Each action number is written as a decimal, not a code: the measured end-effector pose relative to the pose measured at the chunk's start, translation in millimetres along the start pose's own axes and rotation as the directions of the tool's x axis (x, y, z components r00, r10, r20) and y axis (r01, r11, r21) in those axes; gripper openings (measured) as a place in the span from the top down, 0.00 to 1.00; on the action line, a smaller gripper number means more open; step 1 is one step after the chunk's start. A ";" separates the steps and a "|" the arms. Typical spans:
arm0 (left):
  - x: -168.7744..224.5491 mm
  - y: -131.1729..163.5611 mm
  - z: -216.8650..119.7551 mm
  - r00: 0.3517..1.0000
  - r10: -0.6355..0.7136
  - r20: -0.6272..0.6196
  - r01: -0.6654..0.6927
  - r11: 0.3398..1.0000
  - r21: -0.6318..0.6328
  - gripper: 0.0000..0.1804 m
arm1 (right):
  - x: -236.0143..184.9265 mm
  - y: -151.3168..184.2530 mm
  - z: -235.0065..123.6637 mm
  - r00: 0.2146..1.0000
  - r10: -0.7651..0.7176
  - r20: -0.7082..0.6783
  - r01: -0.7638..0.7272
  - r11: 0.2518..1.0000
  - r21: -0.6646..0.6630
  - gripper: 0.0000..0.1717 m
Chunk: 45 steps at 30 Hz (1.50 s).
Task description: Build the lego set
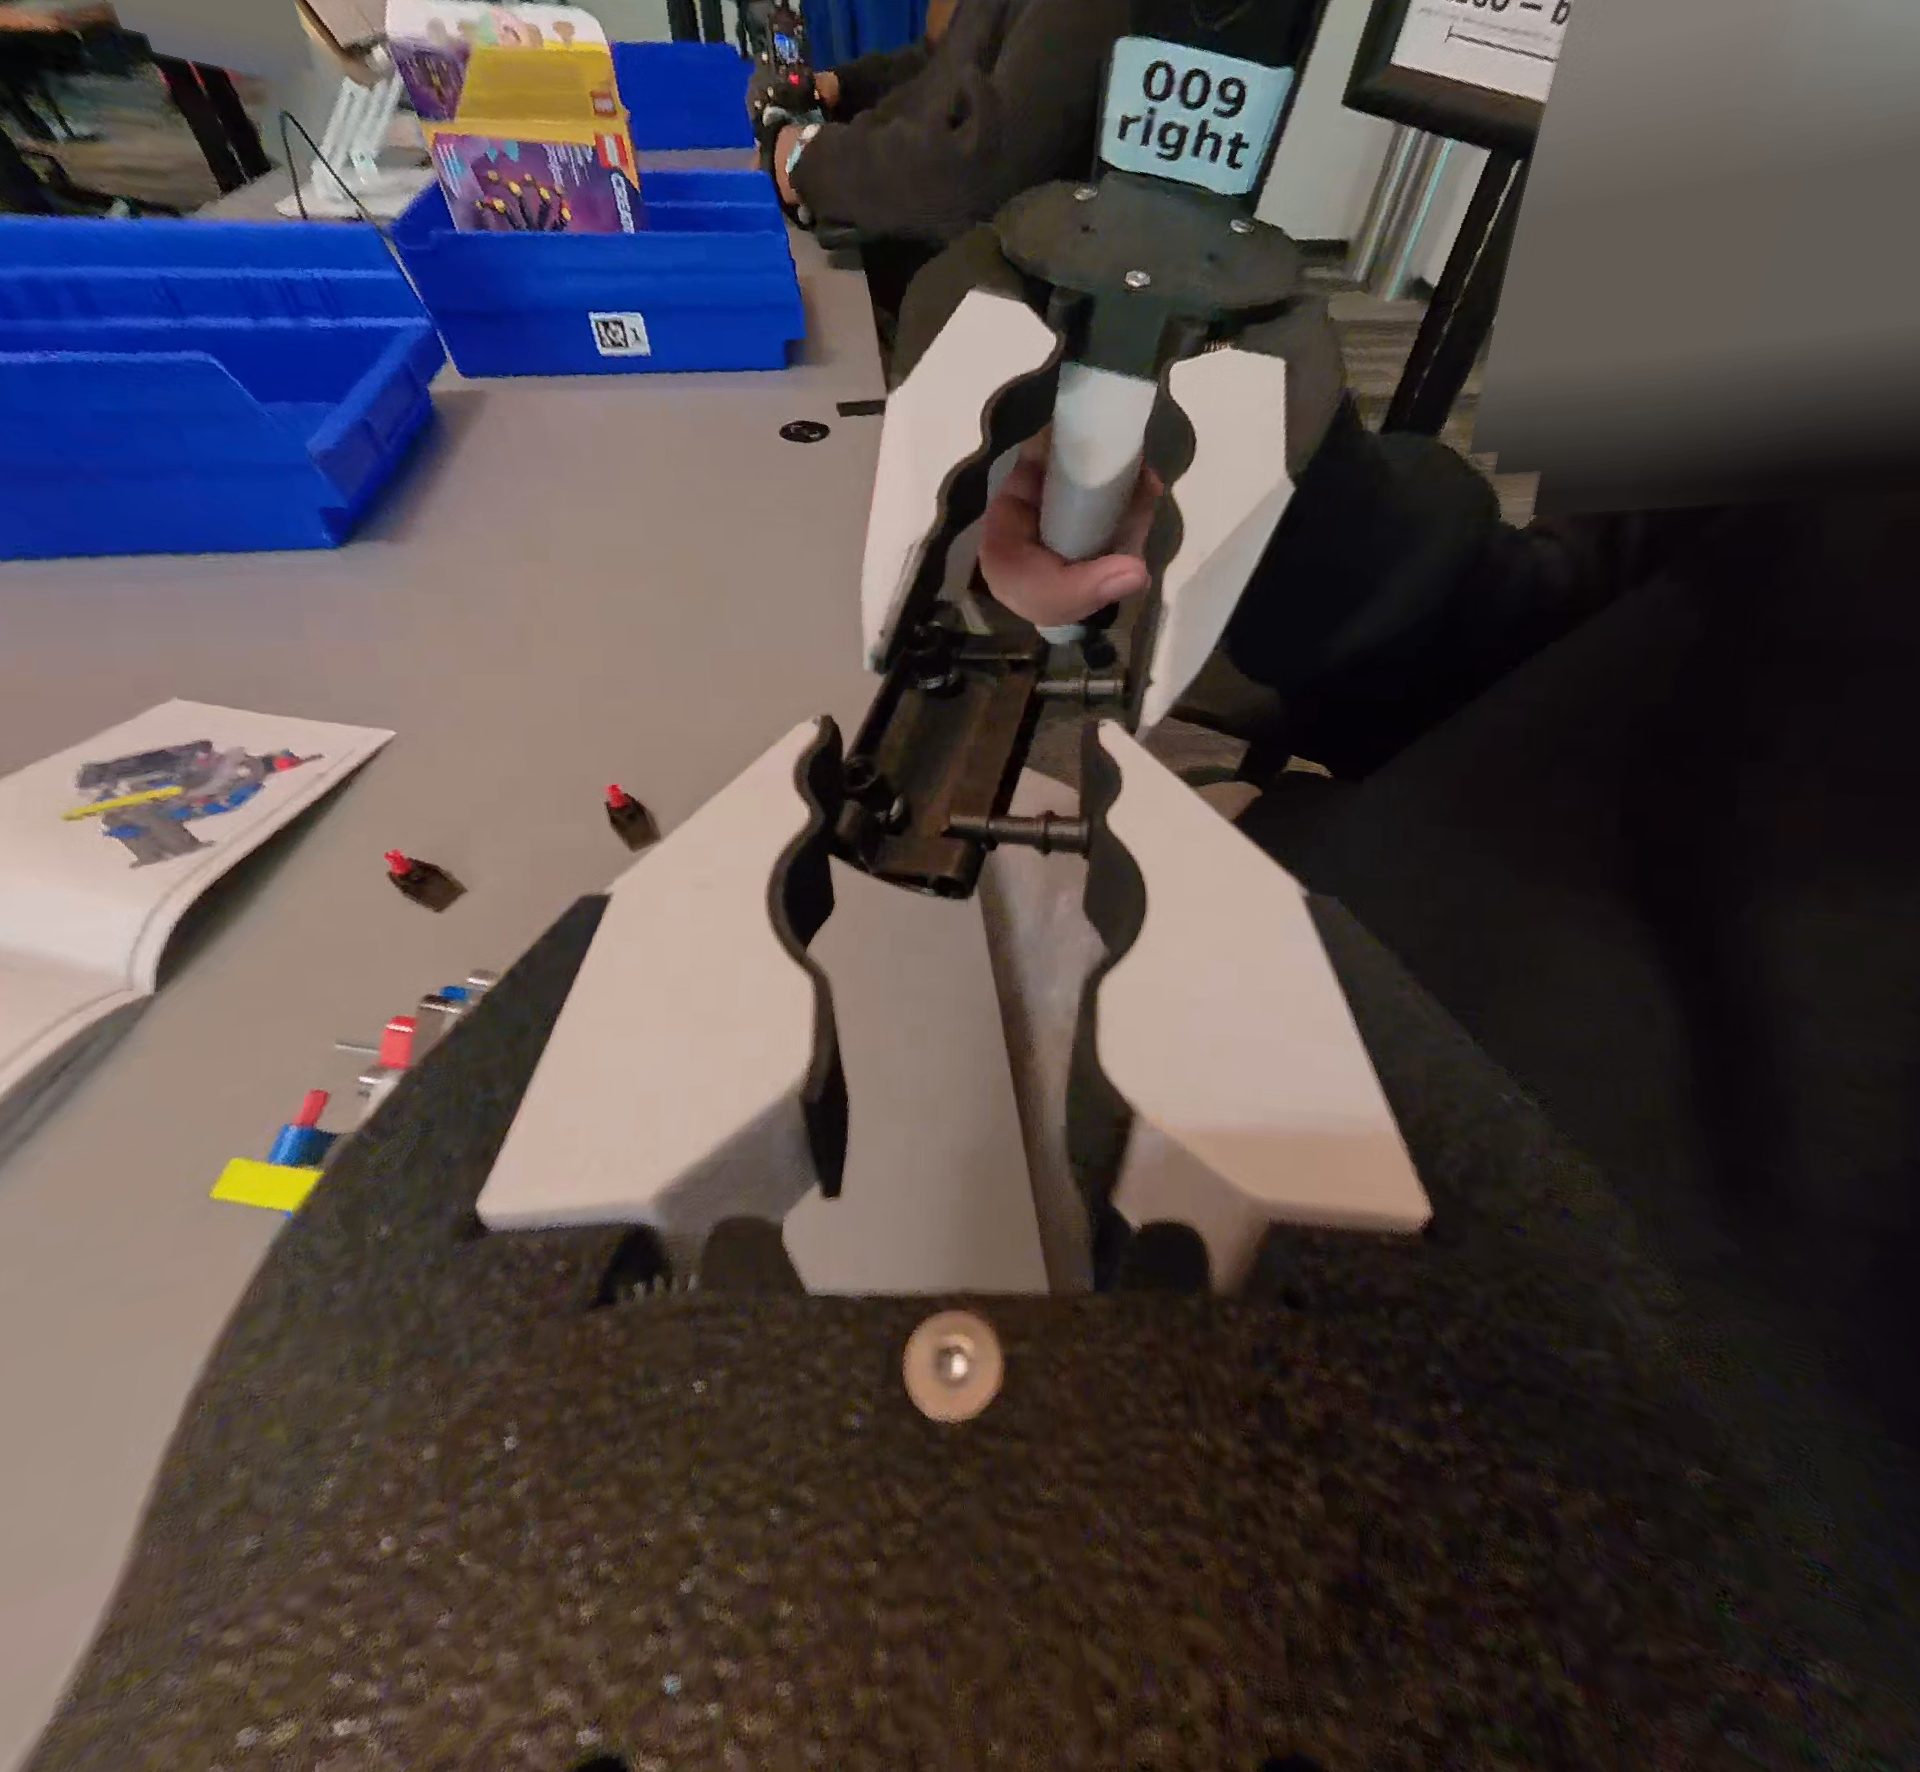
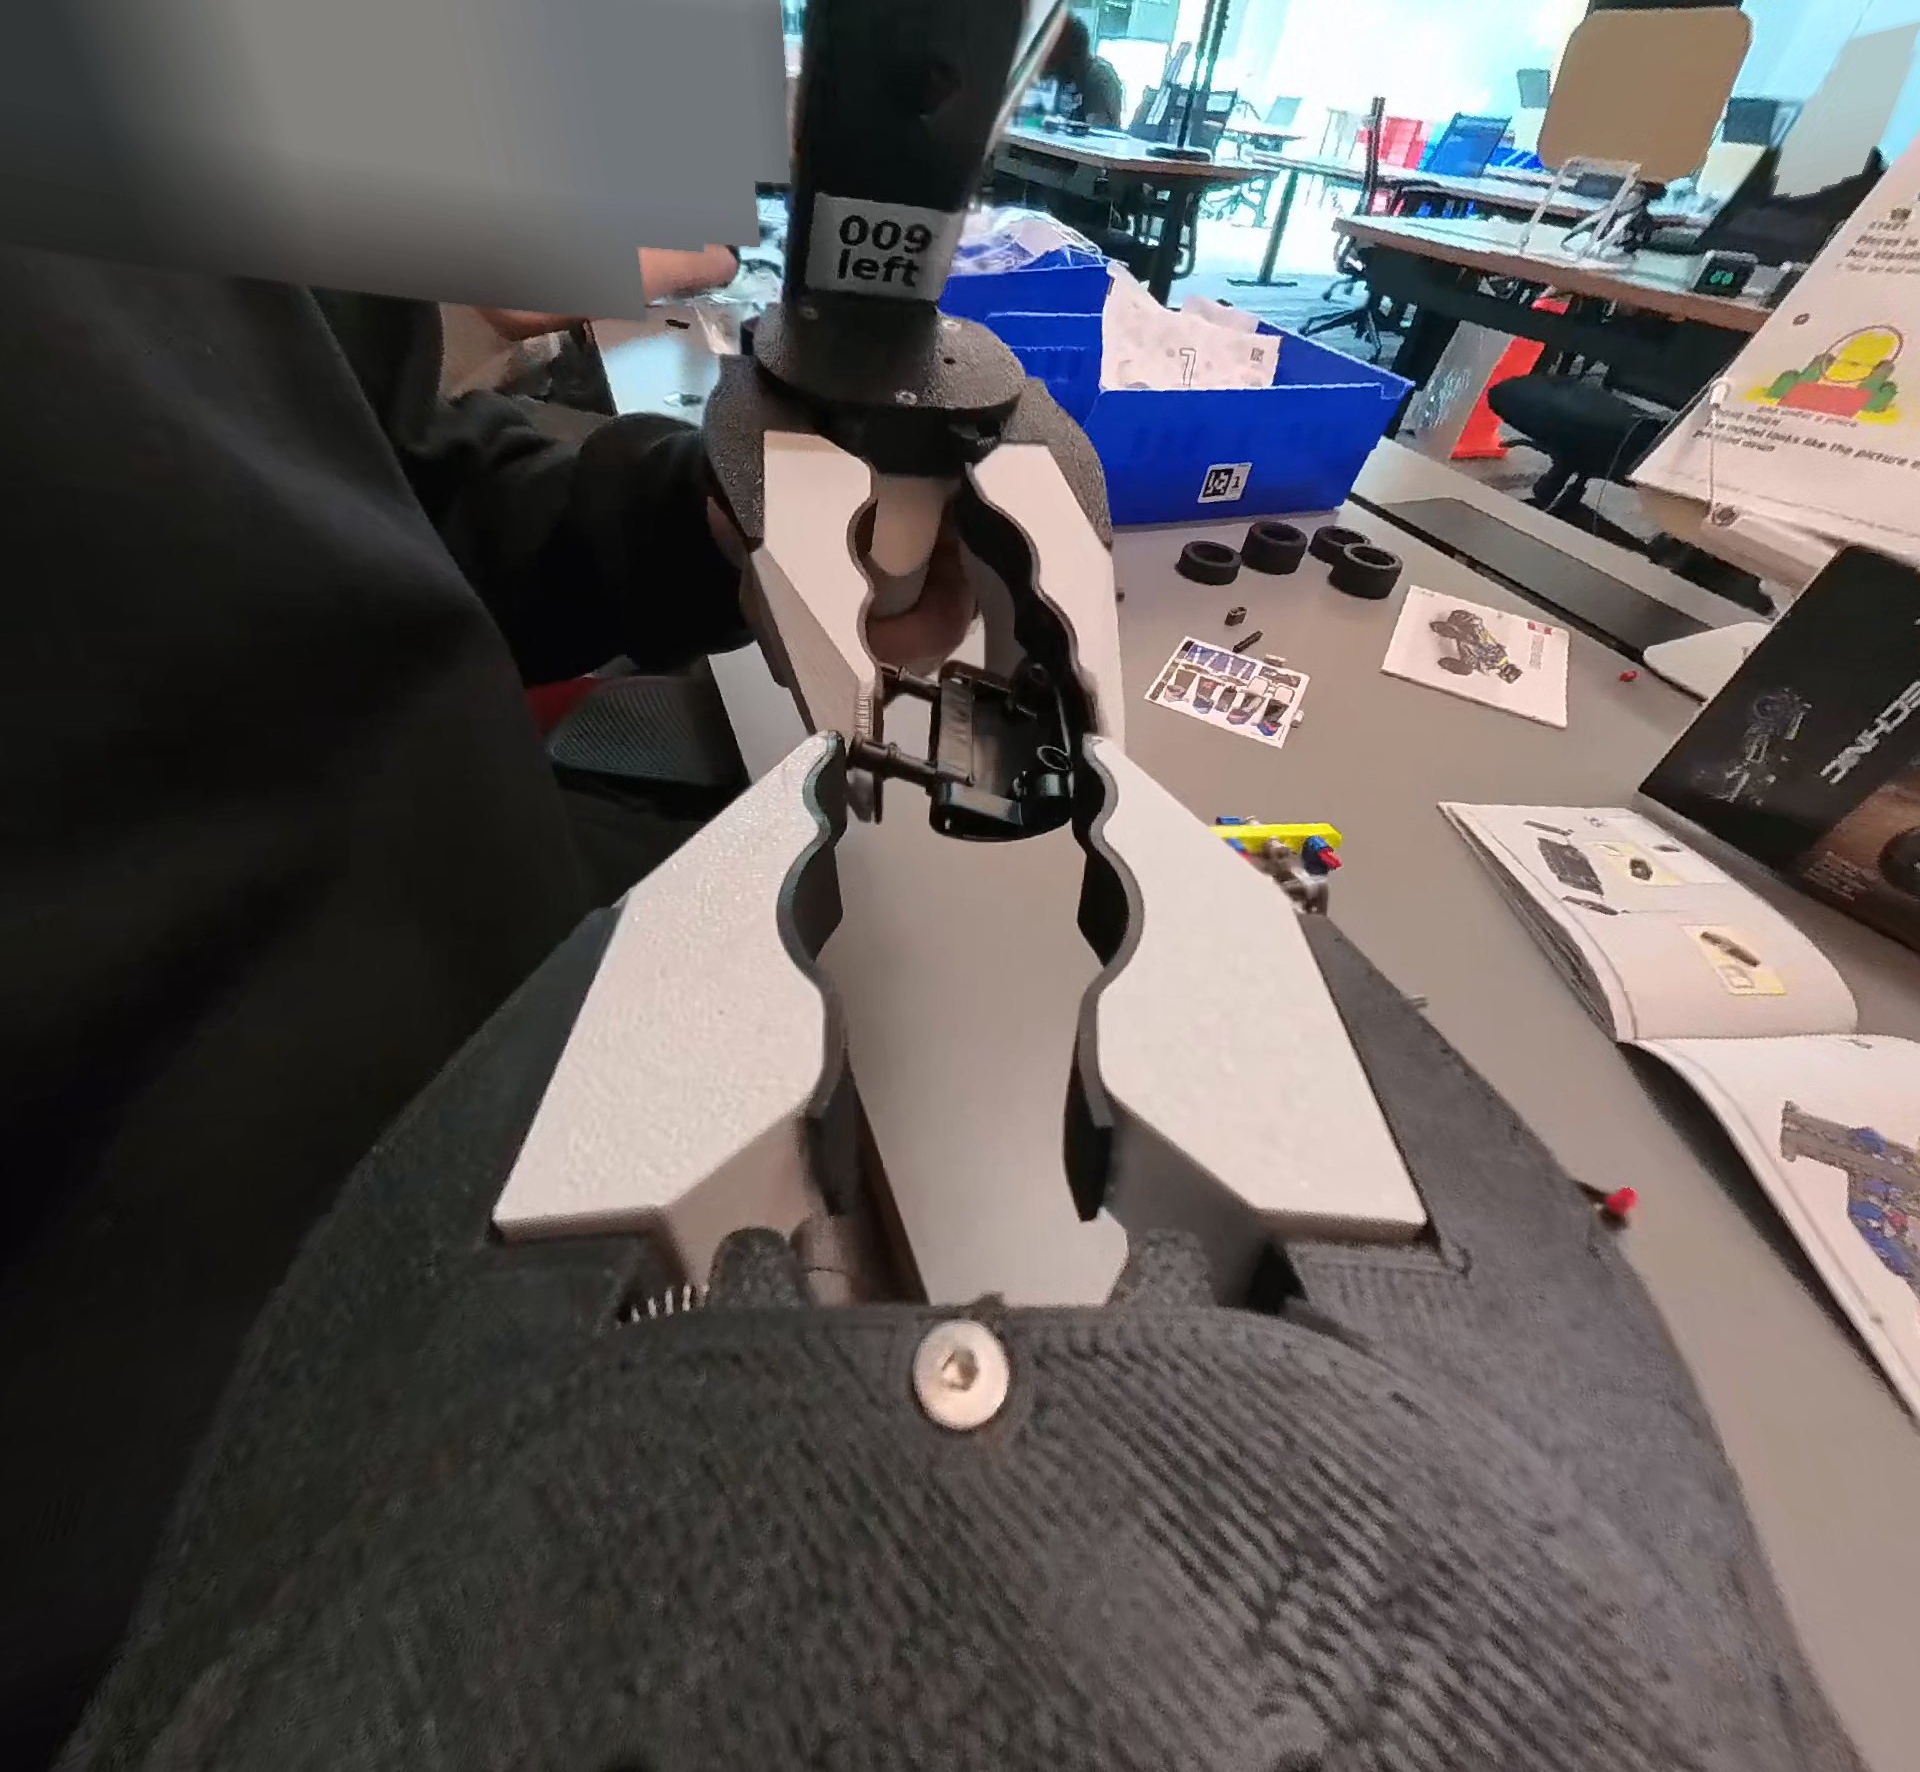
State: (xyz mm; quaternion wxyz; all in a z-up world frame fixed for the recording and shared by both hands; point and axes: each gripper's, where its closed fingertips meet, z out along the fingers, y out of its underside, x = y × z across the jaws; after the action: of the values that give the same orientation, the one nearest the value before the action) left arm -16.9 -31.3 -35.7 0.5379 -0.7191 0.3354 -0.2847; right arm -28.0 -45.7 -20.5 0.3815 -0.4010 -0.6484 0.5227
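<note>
A black brick frame [image 1: 940, 787] is held above the grey table [image 1: 623, 579] between two grippers that face each other tip to tip. The left gripper [image 1: 951, 813] is clenched on the frame's near end: one pad presses the frame's body, the other the tip of a black pin [image 1: 1023, 832] sticking out sideways. The right gripper [image 2: 961, 772] is clamped on the opposite end in the same manner, with one pad on a pin [image 2: 894, 758] and the other on the body. The frame's long axis runs from one gripper to the other, with both pins crosswise to it.

Beside the frame on the table, small black-and-red pieces [image 1: 421, 881], an open booklet [image 1: 156, 818] and blue bins [image 1: 603, 268] are seen in the left view. Only in the right view are four black tyres [image 2: 1288, 553], a sticker sheet [image 2: 1226, 688], a yellow assembly [image 2: 1278, 839] and a dark box [image 2: 1808, 746] shown beyond the frame. Each opposing gripper's handle and a hand [image 1: 1049, 548] block the space behind the frame.
</note>
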 end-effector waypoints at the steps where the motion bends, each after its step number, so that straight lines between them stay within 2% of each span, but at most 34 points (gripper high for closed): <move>1: -1.1 -0.8 -0.3 1.000 0.026 0.011 -0.026 1.000 0.006 0.76 | 0.5 1.0 0.2 1.000 0.029 0.007 -0.029 1.000 -0.001 0.76; 6: -16.4 15.1 2.8 0.980 0.175 0.099 -0.171 0.984 -0.047 0.76 | 10.7 22.3 5.5 0.996 0.085 0.008 -0.085 0.996 -0.006 0.76; 10: -27.9 64.6 17.1 0.947 0.308 0.094 -0.287 0.939 -0.188 0.76 | 14.8 78.9 14.0 0.995 0.087 0.054 -0.078 0.986 -0.148 0.77; 13: -34.6 104.4 26.8 0.948 0.313 0.052 -0.291 0.923 -0.253 0.76 | 15.6 121.9 21.5 0.991 0.112 0.074 -0.086 0.955 -0.283 0.77; 16: -40.4 133.7 29.7 0.947 0.322 0.010 -0.292 0.871 -0.395 0.76 | 17.1 148.7 27.4 0.990 0.130 0.057 -0.097 0.913 -0.396 0.77; 20: -41.5 139.1 29.5 0.977 0.211 -0.008 -0.194 0.879 -0.436 0.75 | 20.7 156.2 27.4 0.990 0.138 0.042 -0.103 0.881 -0.462 0.77; 22: -43.5 139.8 27.4 0.980 0.198 -0.006 -0.181 0.881 -0.438 0.73 | 27.5 160.9 24.7 0.999 0.049 0.021 -0.032 0.861 -0.508 0.77; 24: -44.8 140.7 24.0 0.981 0.194 0.001 -0.174 0.879 -0.444 0.71 | 28.0 160.2 25.5 0.999 0.023 0.028 -0.006 0.858 -0.513 0.77; 27: -46.5 139.6 19.0 0.968 0.252 0.011 -0.220 0.866 -0.450 0.70 | 28.8 160.7 26.0 0.999 0.042 0.028 -0.022 0.855 -0.518 0.75; 29: -48.3 134.0 15.7 0.948 0.316 0.027 -0.272 0.854 -0.442 0.75 | 33.2 158.8 26.2 1.000 -0.008 0.012 0.013 0.860 -0.511 0.69; 33: -38.8 126.1 12.2 0.928 0.369 -0.040 -0.351 0.838 -0.418 0.80 | 35.7 156.1 26.7 1.000 -0.031 0.003 0.028 0.862 -0.505 0.67; 36: -40.3 137.0 11.9 0.938 0.333 -0.094 -0.336 0.816 -0.470 0.82 | 25.2 143.1 26.6 0.998 -0.042 0.048 0.061 0.870 -0.489 0.75; 40: -42.3 136.5 15.2 0.952 0.265 -0.154 -0.306 0.828 -0.470 0.86 | 15.4 143.2 25.6 0.994 -0.031 0.103 0.082 0.836 -0.543 0.82; 42: -42.9 136.7 16.0 0.960 0.213 -0.181 -0.276 0.830 -0.485 0.88 | 19.6 147.5 27.5 0.997 -0.021 0.078 0.062 0.826 -0.561 0.82; 45: -48.1 145.5 14.9 0.963 0.191 -0.192 -0.267 0.793 -0.548 0.88 | 22.1 160.2 26.5 0.998 0.009 0.064 0.032 0.795 -0.606 0.80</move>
State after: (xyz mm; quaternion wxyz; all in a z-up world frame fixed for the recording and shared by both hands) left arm -60.5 -13.3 -182.3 0.3070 -0.7809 0.5230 -0.1495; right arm -41.4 -14.1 -180.7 0.2152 -0.4814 -0.7959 0.2977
